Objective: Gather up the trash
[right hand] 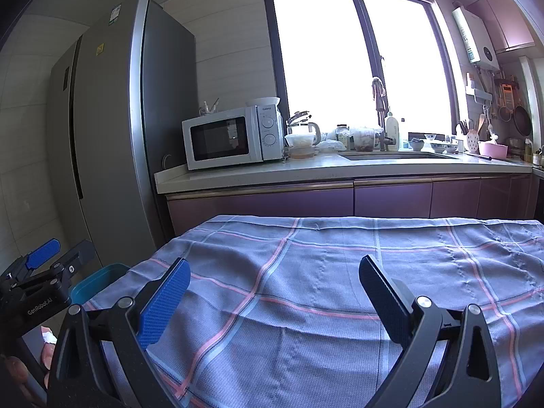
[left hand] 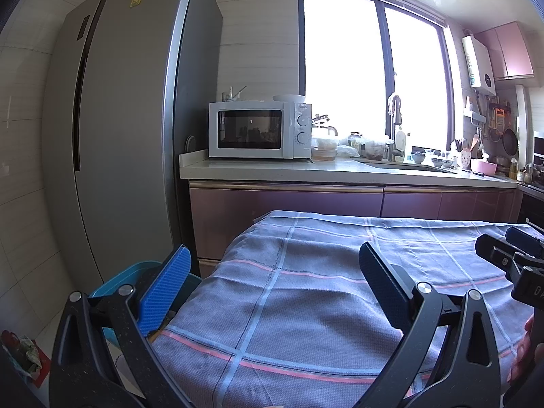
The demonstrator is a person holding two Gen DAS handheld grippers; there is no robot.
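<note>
My left gripper (left hand: 272, 282) is open and empty, held over the left end of a table covered by a grey-blue checked cloth (left hand: 323, 289). My right gripper (right hand: 275, 292) is open and empty over the same cloth (right hand: 323, 272). A teal bin (left hand: 115, 282) stands on the floor by the table's left edge, partly hidden behind my left finger; it also shows in the right wrist view (right hand: 98, 280). A crumpled wrapper (left hand: 25, 353) lies on the floor at lower left. No trash shows on the cloth.
A tall grey fridge (left hand: 129, 119) stands left. Beyond the table runs a counter (left hand: 340, 171) with a white microwave (left hand: 258, 129), sink, jars and a pink bowl. The right gripper (left hand: 516, 258) shows at the left view's right edge.
</note>
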